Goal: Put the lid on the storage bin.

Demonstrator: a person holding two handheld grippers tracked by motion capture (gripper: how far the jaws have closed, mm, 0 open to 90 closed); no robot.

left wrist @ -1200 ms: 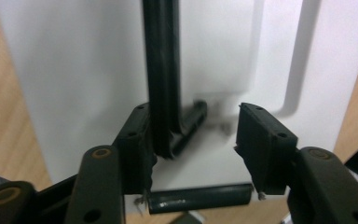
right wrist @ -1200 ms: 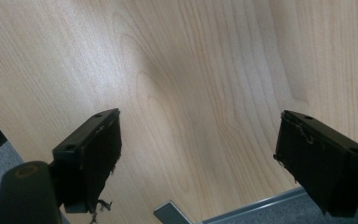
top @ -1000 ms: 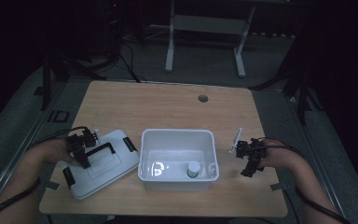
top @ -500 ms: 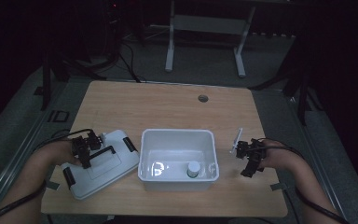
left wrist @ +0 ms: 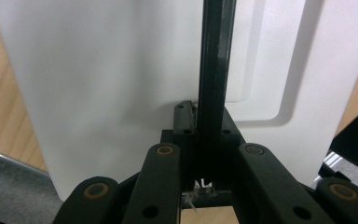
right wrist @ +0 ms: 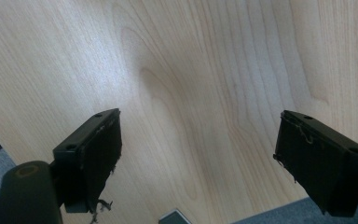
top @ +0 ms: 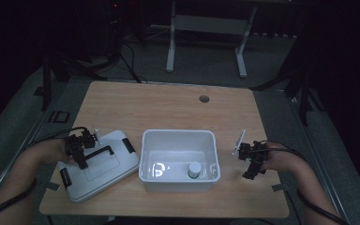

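Observation:
A white lid (top: 110, 172) with a black handle (top: 101, 152) and black side clips lies flat on the left of the wooden table. My left gripper (top: 81, 159) is shut on that handle. In the left gripper view the handle (left wrist: 214, 56) runs straight up between the jaws of the left gripper (left wrist: 205, 128), over the lid (left wrist: 98, 84). An open white bin (top: 178, 133) stands at the centre front with a small white-capped jar (top: 194, 169) inside. My right gripper (top: 248, 174) hovers right of the bin, open over bare wood (right wrist: 198, 158).
A round cable hole (top: 204, 99) sits at the back of the table (top: 168, 108). Small tape pieces mark the front corners. The table's edge and grey floor (right wrist: 270, 214) lie just under my right gripper. A metal desk frame (top: 206, 28) stands on the floor beyond.
The left gripper has shifted very slightly on the lid's handle. The lid, the bin and the right gripper stay where they were.

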